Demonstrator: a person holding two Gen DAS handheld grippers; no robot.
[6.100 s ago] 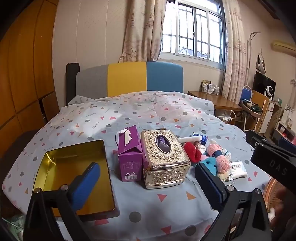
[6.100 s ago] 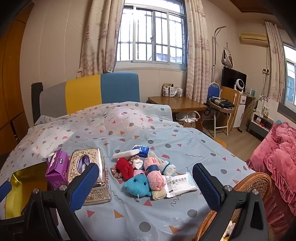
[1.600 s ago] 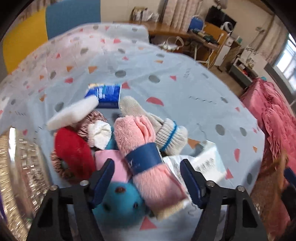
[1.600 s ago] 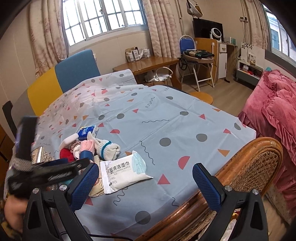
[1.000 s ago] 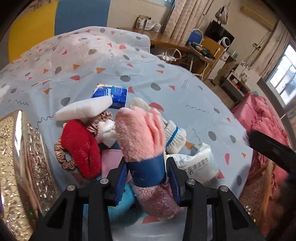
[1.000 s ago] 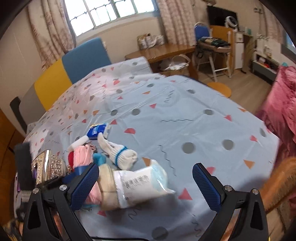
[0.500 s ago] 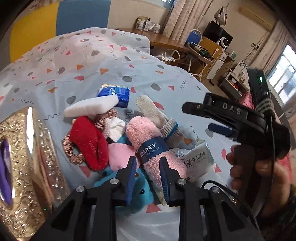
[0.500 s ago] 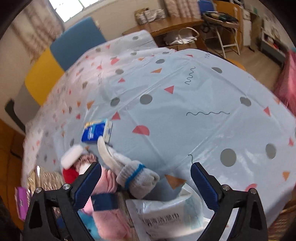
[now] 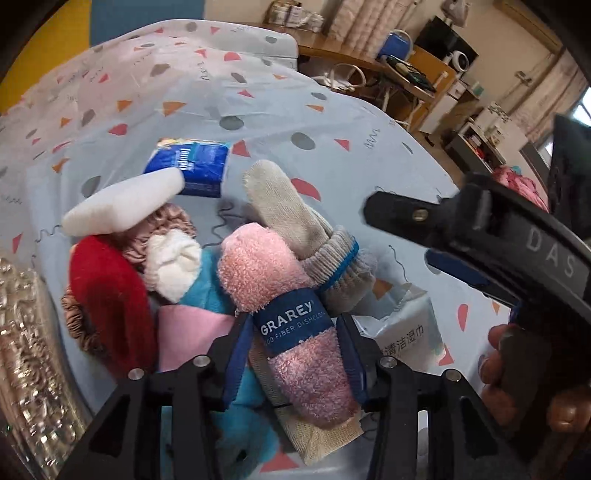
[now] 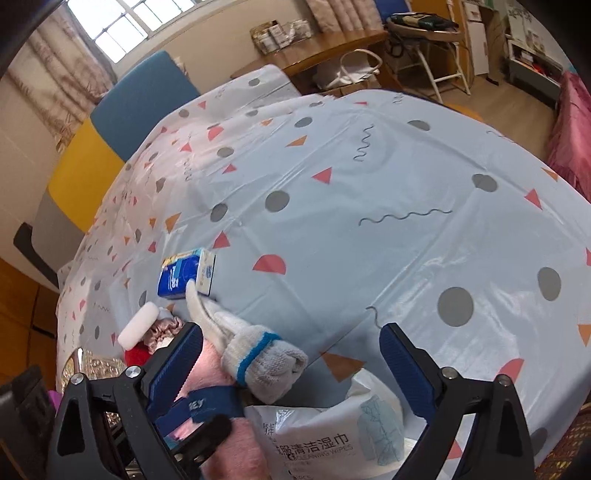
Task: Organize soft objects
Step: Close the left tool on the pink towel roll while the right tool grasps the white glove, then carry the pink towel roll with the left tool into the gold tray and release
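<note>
On the worktop (image 9: 258, 122), the left gripper (image 9: 293, 345), nearly shut half a second ago, is opening its jaws around the pink cloth (image 9: 284, 306); the right gripper (image 10: 291, 363) narrows slightly, empty over the sock (image 10: 258, 354).

A light blue tablecloth (image 10: 388, 177) with grey dots, red and orange triangles and squiggly lines covers the table. A shiny silver box (image 9: 22, 354) with bumpy patterns sits at the left edge — only part of it shows. Behind the table stands a chair (image 10: 122, 122) with a yellow and blue back. Far back there is a wooden desk (image 10: 325, 48) with small boxes on it, and a folding chair (image 10: 432, 48) just beside it. Curtains (image 10: 55, 85) hang by a bright window (image 10: 110, 26) — and a pink blanket (image 10: 570, 122) lies at the right.
</note>
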